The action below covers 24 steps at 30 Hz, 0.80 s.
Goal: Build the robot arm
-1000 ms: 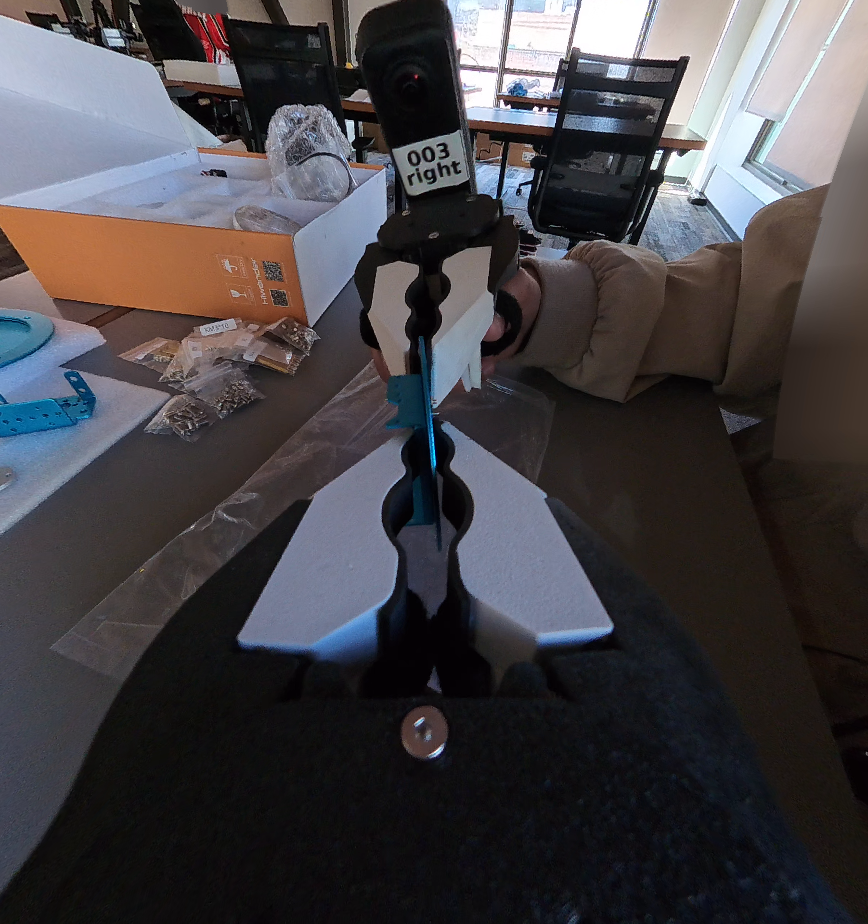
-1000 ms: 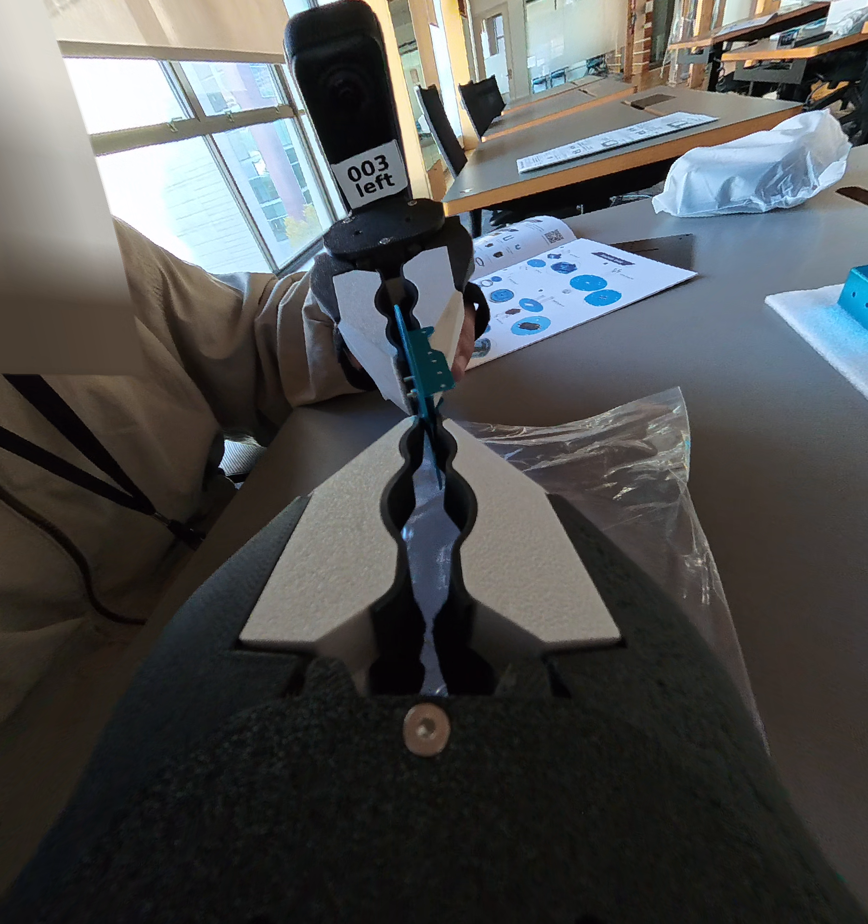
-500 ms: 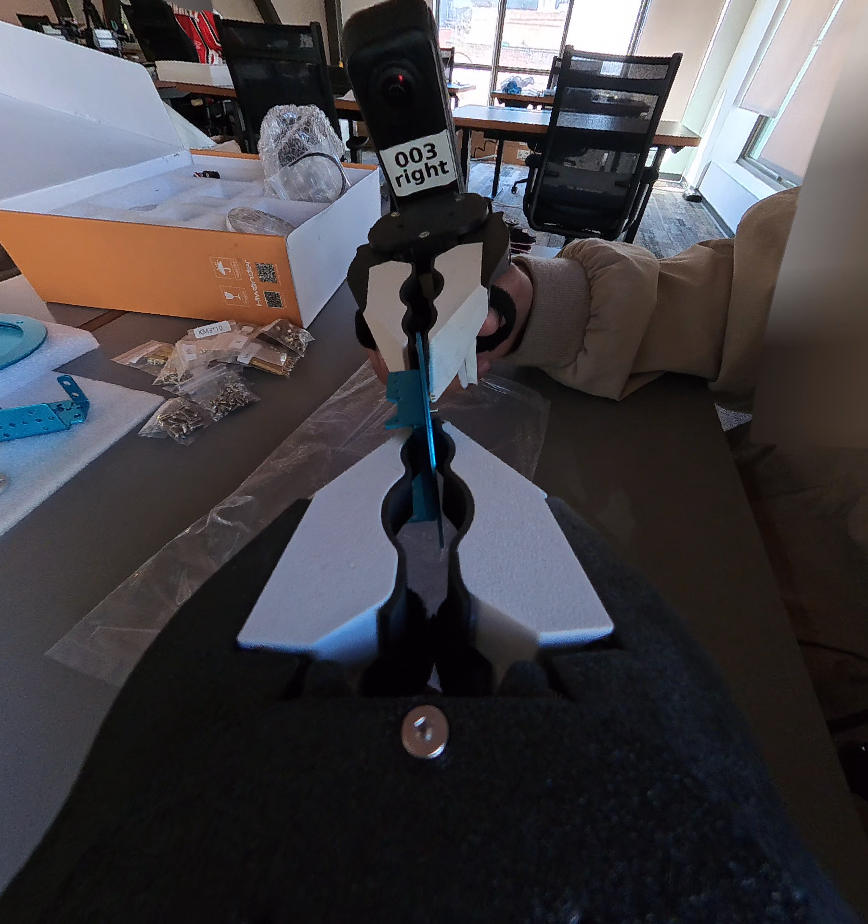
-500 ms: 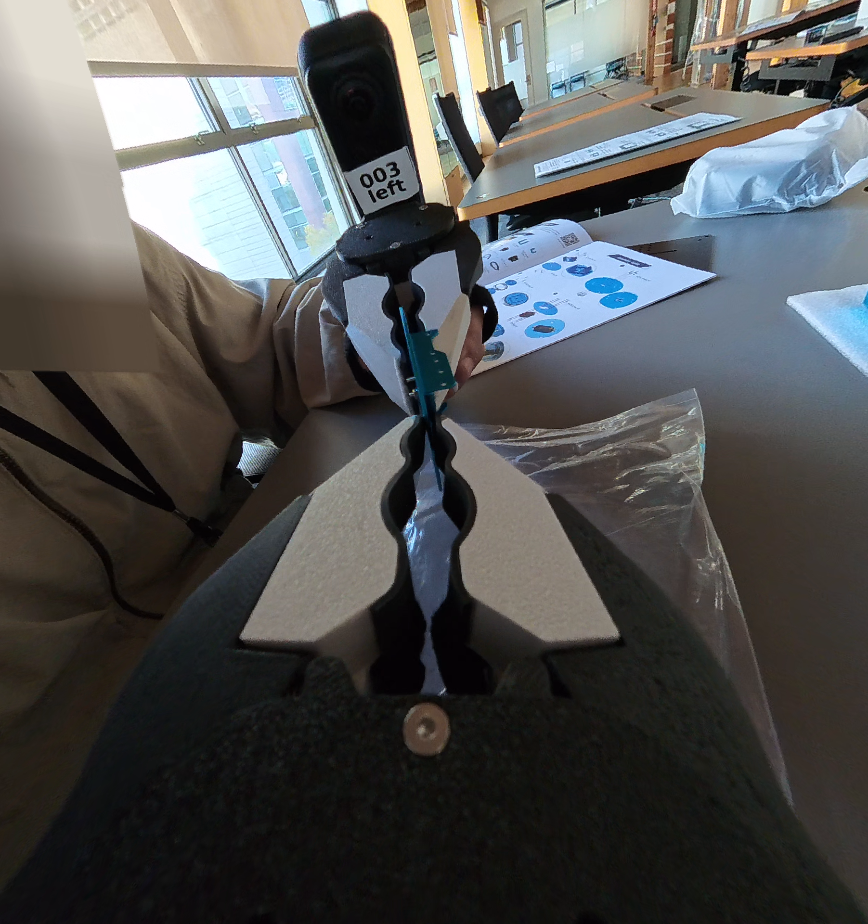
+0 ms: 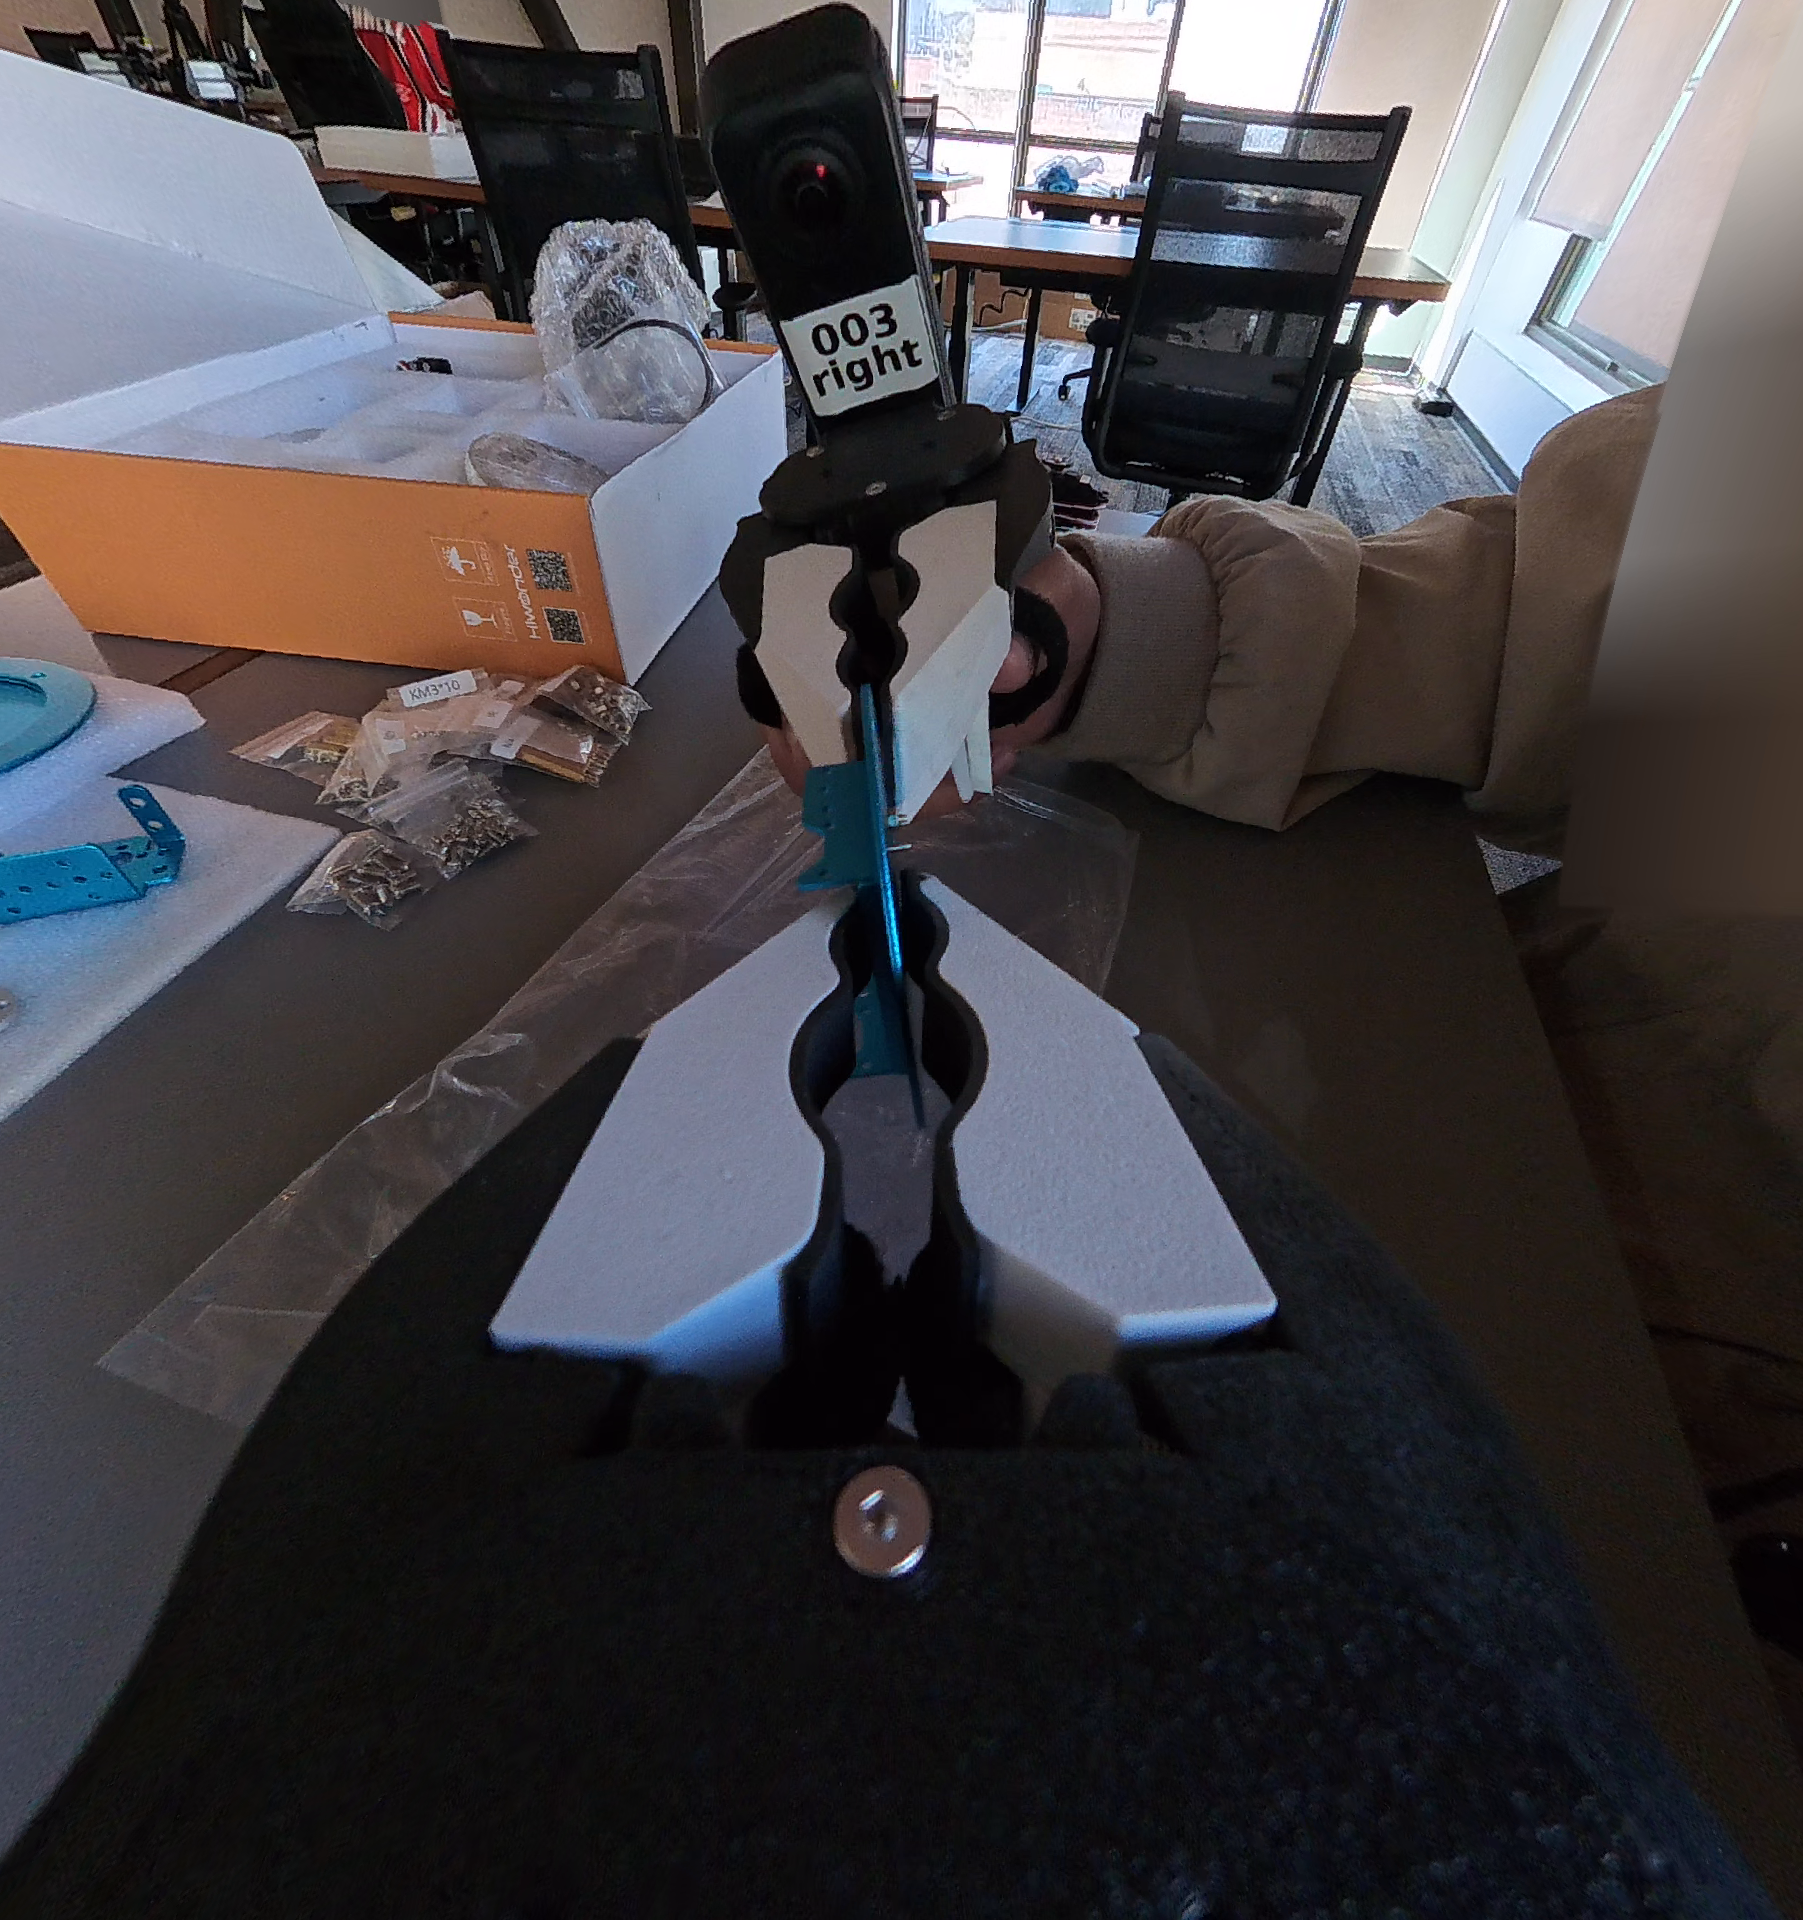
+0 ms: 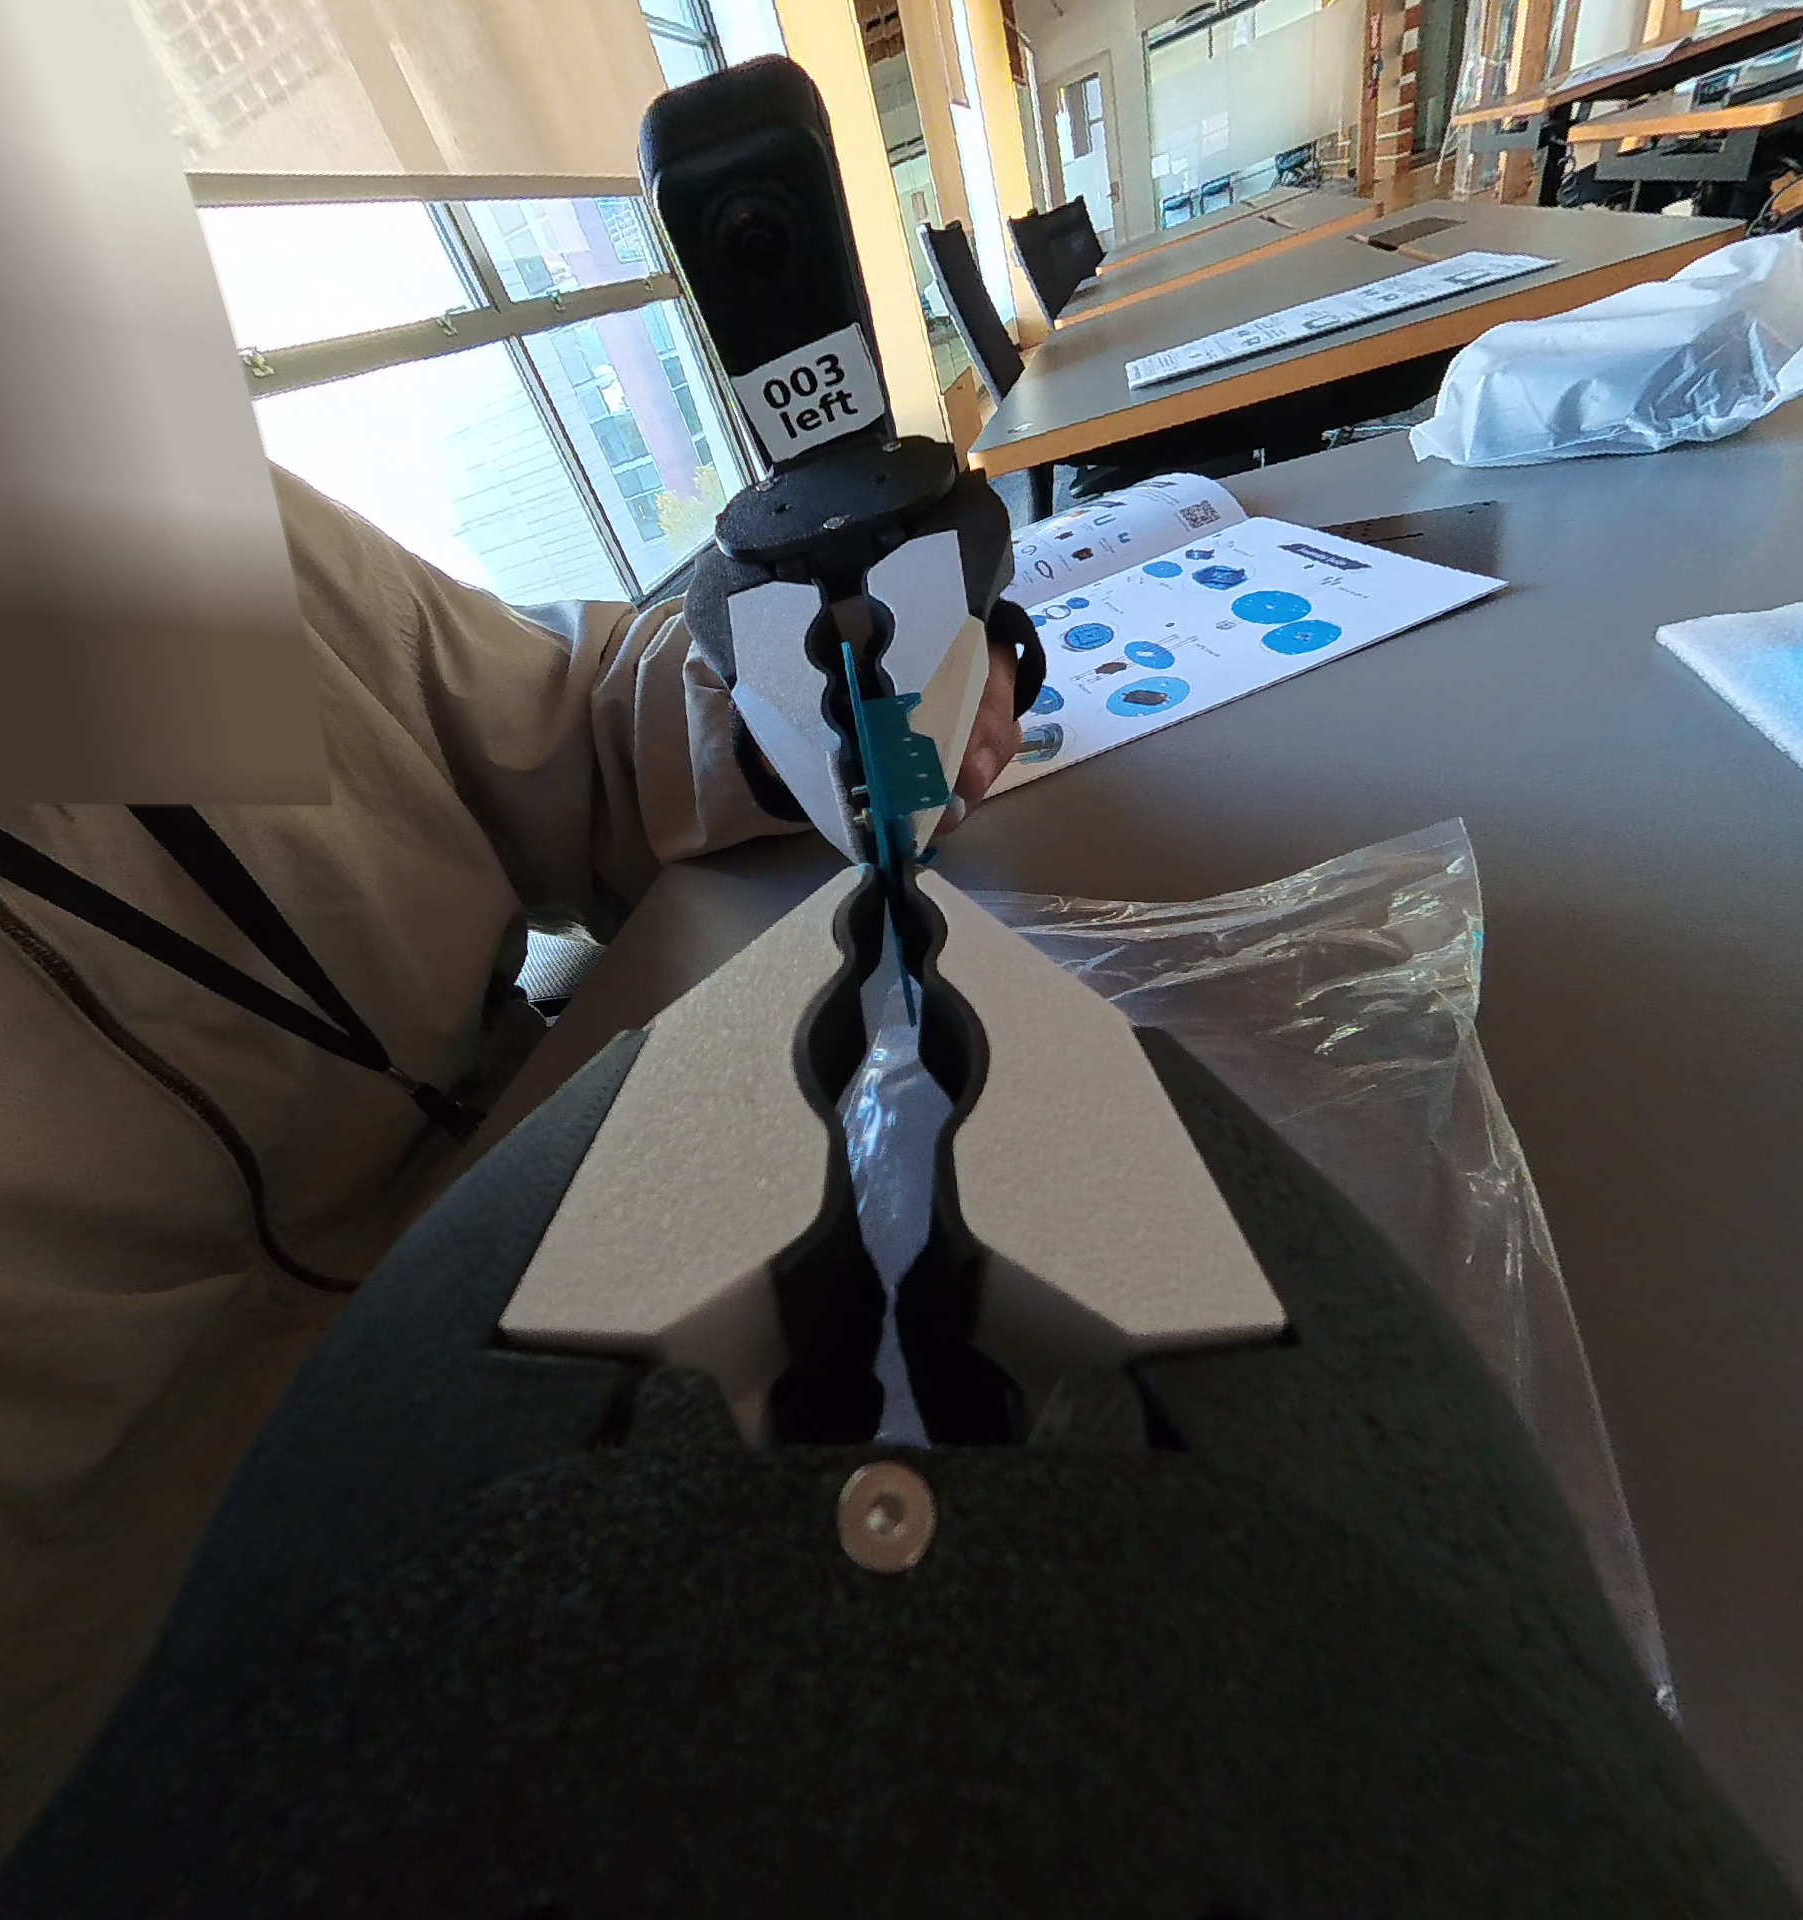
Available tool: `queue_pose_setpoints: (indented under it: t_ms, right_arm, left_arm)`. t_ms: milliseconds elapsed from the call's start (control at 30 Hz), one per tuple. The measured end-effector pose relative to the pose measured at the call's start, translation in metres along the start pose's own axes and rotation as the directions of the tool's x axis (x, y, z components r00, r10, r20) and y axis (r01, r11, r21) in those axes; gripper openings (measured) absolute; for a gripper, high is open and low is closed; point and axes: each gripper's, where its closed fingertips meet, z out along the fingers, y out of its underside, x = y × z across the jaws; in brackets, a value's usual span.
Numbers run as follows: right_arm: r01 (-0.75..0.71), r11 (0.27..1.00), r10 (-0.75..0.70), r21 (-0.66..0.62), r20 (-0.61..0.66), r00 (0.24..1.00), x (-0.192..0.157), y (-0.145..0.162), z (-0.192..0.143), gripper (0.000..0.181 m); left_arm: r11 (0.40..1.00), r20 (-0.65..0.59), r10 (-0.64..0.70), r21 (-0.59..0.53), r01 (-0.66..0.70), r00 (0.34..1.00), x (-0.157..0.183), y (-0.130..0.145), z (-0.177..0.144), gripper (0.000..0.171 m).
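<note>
Together: both grippers face each other above the surface (image 5: 1292, 1039)
Left gripper (image 5: 884, 914): jaws clenched on blue perforated bracket (image 5: 881, 935)
Right gripper (image 6: 892, 883): jaws clamp its other end, steadying it over clear plastic bag (image 6: 1292, 987)

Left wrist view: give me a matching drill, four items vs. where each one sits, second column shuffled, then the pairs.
Items:
1. blue perforated bracket
2. orange cardboard box
3. screw bags
4. clear plastic bag

Places:
A. lying flat on the grey table under both tools
B. open, far left, with a bubble-wrapped part inside
C. gripped edge-on between the left tool and the right tool
D. piled on the table just in front of the box

Pairs: 1-C, 2-B, 3-D, 4-A
</note>
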Motion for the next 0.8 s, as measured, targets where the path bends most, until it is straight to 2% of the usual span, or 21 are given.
queue_pose_setpoints:
  t_ms: [533, 800]
  right_arm:
    - [-0.007, 1.000, 0.007, 0.023, 0.009, 1.000, -0.0004, -0.0019, -0.0044, 0.000]
    - [-0.017, 1.000, 0.017, 0.021, 0.026, 1.000, -0.0015, -0.0003, 0.0013, 0.000]
  left_arm:
    - [0.998, -0.030, -0.058, 0.034, 0.059, 0.998, -0.0019, -0.0050, -0.0053, 0.004]
    - [0.998, -0.009, -0.025, 0.049, 0.026, 1.000, -0.0015, -0.0073, -0.0051, 0.004]
